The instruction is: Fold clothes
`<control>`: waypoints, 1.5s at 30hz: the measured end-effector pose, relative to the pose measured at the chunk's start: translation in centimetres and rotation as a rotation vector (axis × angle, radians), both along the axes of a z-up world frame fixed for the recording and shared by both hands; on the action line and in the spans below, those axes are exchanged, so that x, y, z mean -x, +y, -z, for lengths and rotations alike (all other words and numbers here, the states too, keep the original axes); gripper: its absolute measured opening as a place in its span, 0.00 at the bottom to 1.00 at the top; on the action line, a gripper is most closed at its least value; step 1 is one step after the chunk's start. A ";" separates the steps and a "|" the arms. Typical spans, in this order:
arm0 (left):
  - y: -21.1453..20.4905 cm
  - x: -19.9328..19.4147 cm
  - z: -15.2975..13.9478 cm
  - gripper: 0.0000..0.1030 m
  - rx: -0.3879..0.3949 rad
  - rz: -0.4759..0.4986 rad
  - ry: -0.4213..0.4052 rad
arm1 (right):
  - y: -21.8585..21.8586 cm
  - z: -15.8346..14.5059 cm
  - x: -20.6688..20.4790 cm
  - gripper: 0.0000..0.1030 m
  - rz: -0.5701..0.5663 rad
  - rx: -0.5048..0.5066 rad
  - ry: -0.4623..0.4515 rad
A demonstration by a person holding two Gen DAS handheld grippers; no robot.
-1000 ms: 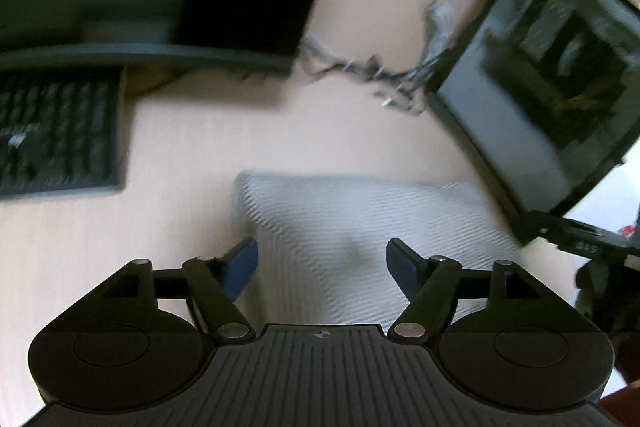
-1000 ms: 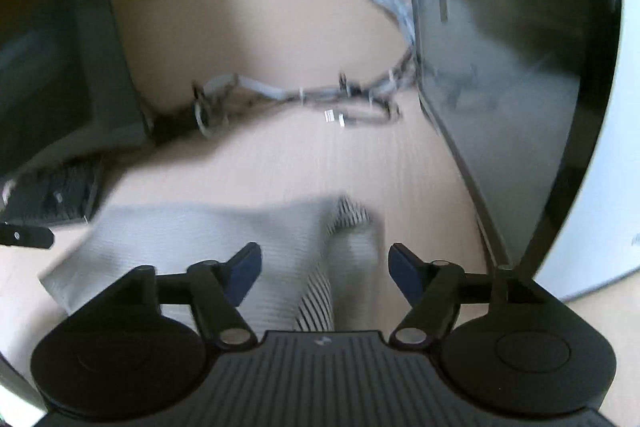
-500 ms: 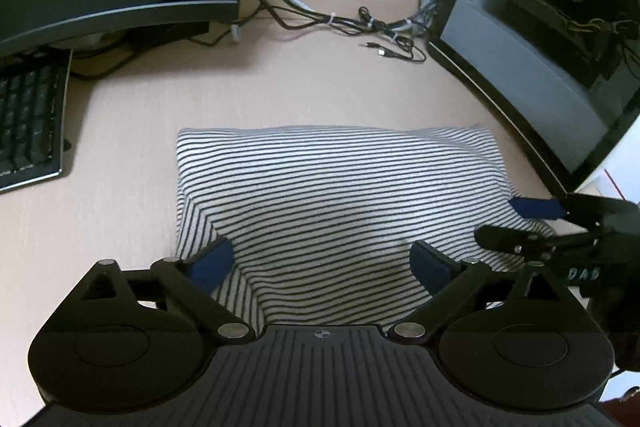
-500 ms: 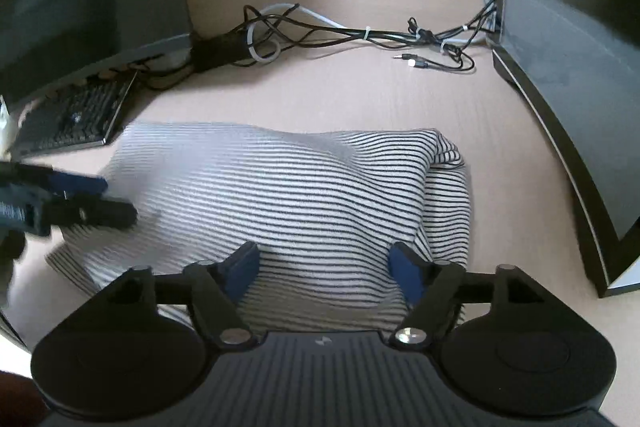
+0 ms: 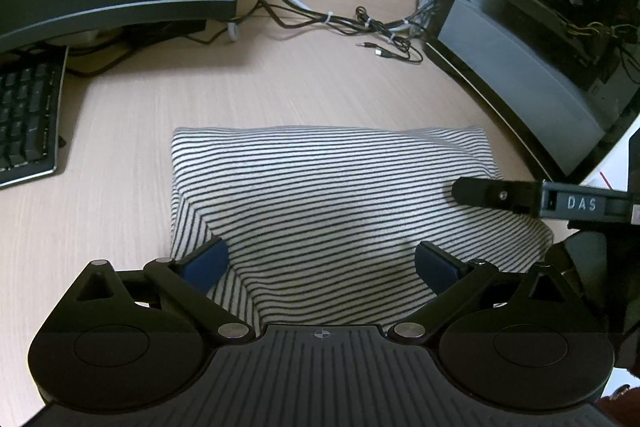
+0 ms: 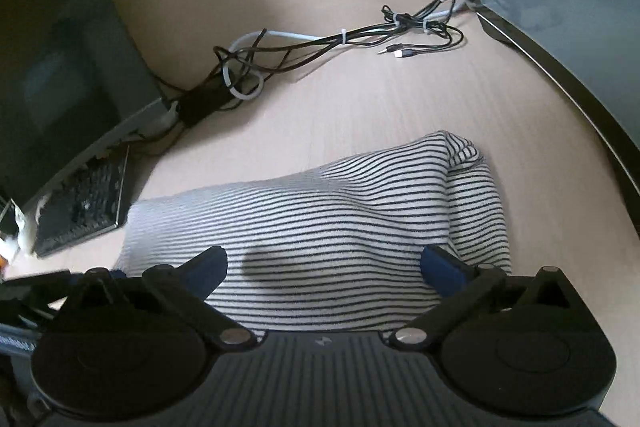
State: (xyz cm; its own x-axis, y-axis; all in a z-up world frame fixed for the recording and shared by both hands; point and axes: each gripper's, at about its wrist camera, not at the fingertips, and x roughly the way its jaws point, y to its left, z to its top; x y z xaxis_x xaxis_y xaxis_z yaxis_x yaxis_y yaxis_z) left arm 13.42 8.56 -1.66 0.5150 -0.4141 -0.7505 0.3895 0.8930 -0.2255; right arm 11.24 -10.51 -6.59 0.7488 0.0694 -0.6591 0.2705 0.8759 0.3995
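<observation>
While your 2 grippers, left gripper (image 5: 322,263) and right gripper (image 6: 324,269), hover wide apart holding nothing, the striped shirt (image 5: 332,203) lies folded on the desk (image 5: 280,91), so little looks left.

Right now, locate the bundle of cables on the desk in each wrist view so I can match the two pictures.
Left wrist: the cable bundle runs across the upper middle, beyond the striped garment.
Right wrist: the cable bundle crosses the upper middle, from left of centre toward the upper right.
Shared landmark: the loose plug ends on the desk, beyond the garment.
</observation>
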 end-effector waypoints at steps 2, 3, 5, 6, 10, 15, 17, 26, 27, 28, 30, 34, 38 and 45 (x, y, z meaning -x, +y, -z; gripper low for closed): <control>0.0 0.0 0.0 0.99 0.002 0.000 0.000 | 0.2 0.0 -0.1 1.00 -0.002 0.013 0.003; 0.0 0.0 0.0 0.99 0.002 0.001 0.000 | 0.2 0.0 -0.2 1.00 -0.001 0.018 0.005; 0.0 0.0 0.1 1.00 0.004 0.003 -0.001 | 0.4 -0.3 -0.1 1.00 0.007 0.025 0.008; 0.0 0.0 0.1 1.00 0.005 0.005 -0.001 | 0.5 -0.3 -0.2 1.00 0.005 0.034 0.014; 0.2 0.0 0.3 1.00 0.017 0.011 -0.008 | 0.9 -0.3 -0.6 1.00 -0.002 0.070 0.035; 0.4 -1.1 0.2 1.00 0.041 0.030 0.002 | 1.5 -0.3 -1.0 1.00 -0.011 0.114 0.061; 0.7 -1.8 0.2 1.00 0.062 0.029 0.005 | 1.6 -0.2 -1.0 1.00 -0.011 0.122 0.062; 1.9 -3.6 -0.9 1.00 0.145 -0.002 0.020 | 2.2 0.0 -0.8 1.00 -0.002 0.137 0.050; 2.0 -3.3 -1.2 1.00 0.150 0.004 0.017 | 2.2 0.0 -0.8 1.00 0.002 0.137 0.051; 2.1 -3.0 -1.4 1.00 0.161 0.012 0.018 | 2.2 -0.1 -0.8 1.00 0.008 0.131 0.052; 2.0 -2.3 -1.7 1.00 0.194 0.037 0.027 | 1.9 -0.2 -0.8 1.00 0.022 0.111 0.054; 1.4 -1.4 -1.4 0.96 0.235 0.092 0.052 | 1.1 -0.4 -1.0 1.00 0.054 0.042 0.057; 1.4 -1.3 0.4 0.94 0.233 0.072 0.083 | 1.6 -0.4 -1.5 1.00 0.038 0.071 0.092; 1.5 -0.7 0.8 0.94 0.254 0.014 0.067 | 2.7 -2.0 -2.0 1.00 -0.024 0.173 0.141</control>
